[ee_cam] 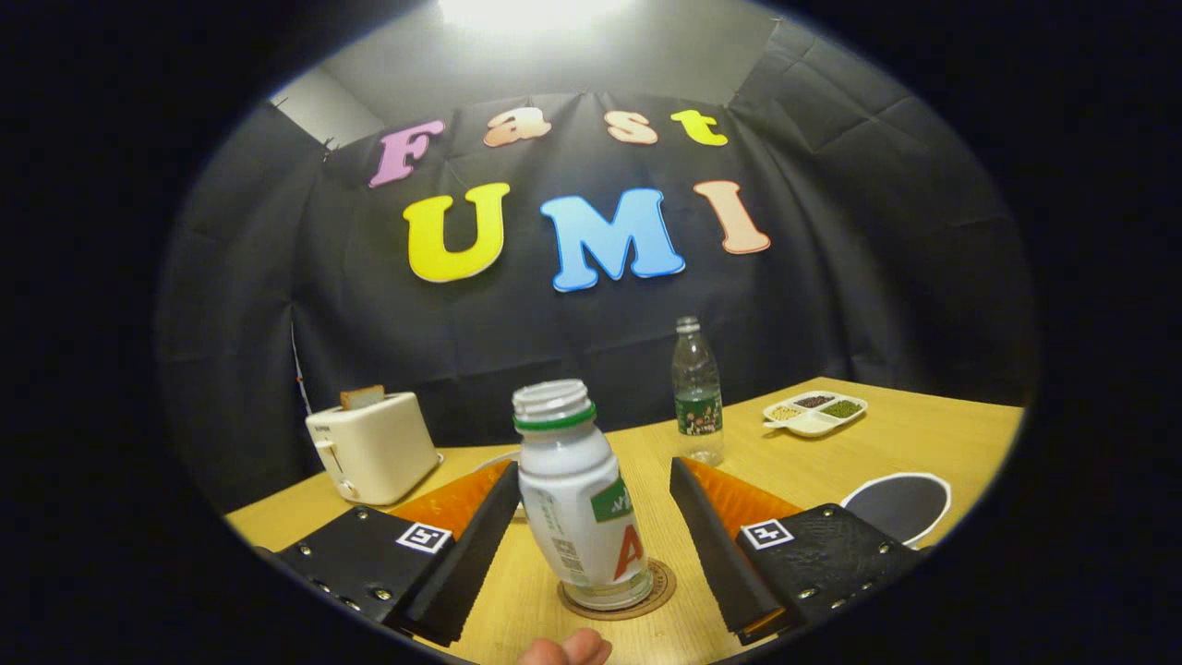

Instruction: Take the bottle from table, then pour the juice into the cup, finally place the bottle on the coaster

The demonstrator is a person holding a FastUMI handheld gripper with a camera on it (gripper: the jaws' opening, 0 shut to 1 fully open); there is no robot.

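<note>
tongs (591, 517) stand spread apart, one finger on either side of the white bottle (580, 499), neither touching it. bottle stands cap off on the round coaster (660, 596), leaning a little, on the wooden table (923, 434). beyond it: a toaster (371, 447), a clear water bottle (697, 392), a snack tray (814, 412).

Pretty dim booth overall, lit mostly from one overhead light (526, 11) that blows out to pure white up top. The counter (923, 434) catches a warm, even glow with only soft shadows. The white bottle (580, 499), standing between the wide-apart tongs (591, 536), is sharp and has a mild sheen on its shoulder. Fisheye bending is heavy: the counter's edge curves and the wall bulges. Toward the rim things go darker and a bit soft, like the toaster (371, 445).
</note>
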